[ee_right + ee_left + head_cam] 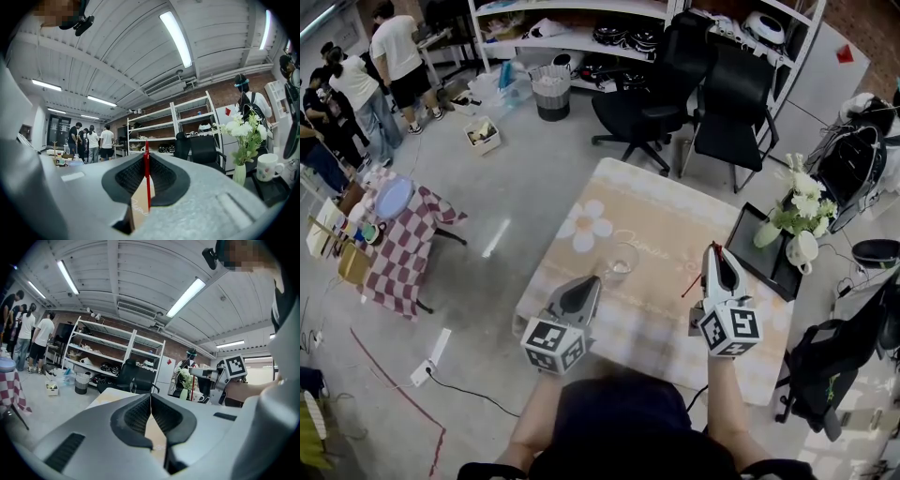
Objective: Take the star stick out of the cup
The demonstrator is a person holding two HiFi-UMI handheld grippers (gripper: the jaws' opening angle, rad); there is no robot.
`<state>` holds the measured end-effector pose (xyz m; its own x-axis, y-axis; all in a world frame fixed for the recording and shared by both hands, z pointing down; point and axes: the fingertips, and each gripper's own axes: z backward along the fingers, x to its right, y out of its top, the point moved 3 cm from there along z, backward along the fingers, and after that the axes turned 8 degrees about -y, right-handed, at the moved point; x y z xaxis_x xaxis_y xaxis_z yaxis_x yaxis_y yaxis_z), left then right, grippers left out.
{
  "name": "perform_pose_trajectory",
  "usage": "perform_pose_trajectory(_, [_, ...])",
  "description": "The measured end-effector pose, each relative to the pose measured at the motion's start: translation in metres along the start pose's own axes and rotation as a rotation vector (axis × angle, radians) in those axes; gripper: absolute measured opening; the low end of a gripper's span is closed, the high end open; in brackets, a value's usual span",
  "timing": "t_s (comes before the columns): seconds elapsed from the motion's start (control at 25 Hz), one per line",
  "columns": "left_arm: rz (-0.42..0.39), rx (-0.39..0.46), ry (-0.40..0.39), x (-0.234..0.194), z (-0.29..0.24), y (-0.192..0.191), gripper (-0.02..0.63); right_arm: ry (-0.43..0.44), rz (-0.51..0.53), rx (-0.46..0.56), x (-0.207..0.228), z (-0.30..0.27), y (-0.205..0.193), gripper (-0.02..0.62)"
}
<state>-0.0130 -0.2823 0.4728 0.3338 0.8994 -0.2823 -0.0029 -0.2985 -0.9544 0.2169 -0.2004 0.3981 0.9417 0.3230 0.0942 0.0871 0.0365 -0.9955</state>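
Floor: we see bare grey concrete (516,187), with a white power strip (423,373) lying on it at lower left.
Ceiling: we make out white panels (117,56) and long tube lights (176,33), all lit.
Back wall: brick (225,89), as far as we can tell, behind white open shelving (581,37).
Seating: we find a black office chair (652,89) beside a second black chair (733,98), both in front of the shelving.
Tables: the beige floral-cloth table (661,234) is nearest us, and a checked-cloth table (403,253) stands well apart at left.
Far corner: we see people (389,56) standing at upper left.
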Motion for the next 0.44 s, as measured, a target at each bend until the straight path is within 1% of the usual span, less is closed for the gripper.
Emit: perform_pose_trajectory(0.44, [0.009, -0.005, 0.018, -0.0054, 0.0010, -0.0049, 0.011, 0.006, -0.001, -0.004, 0.0004, -0.0039, -0.0033, 0.015])
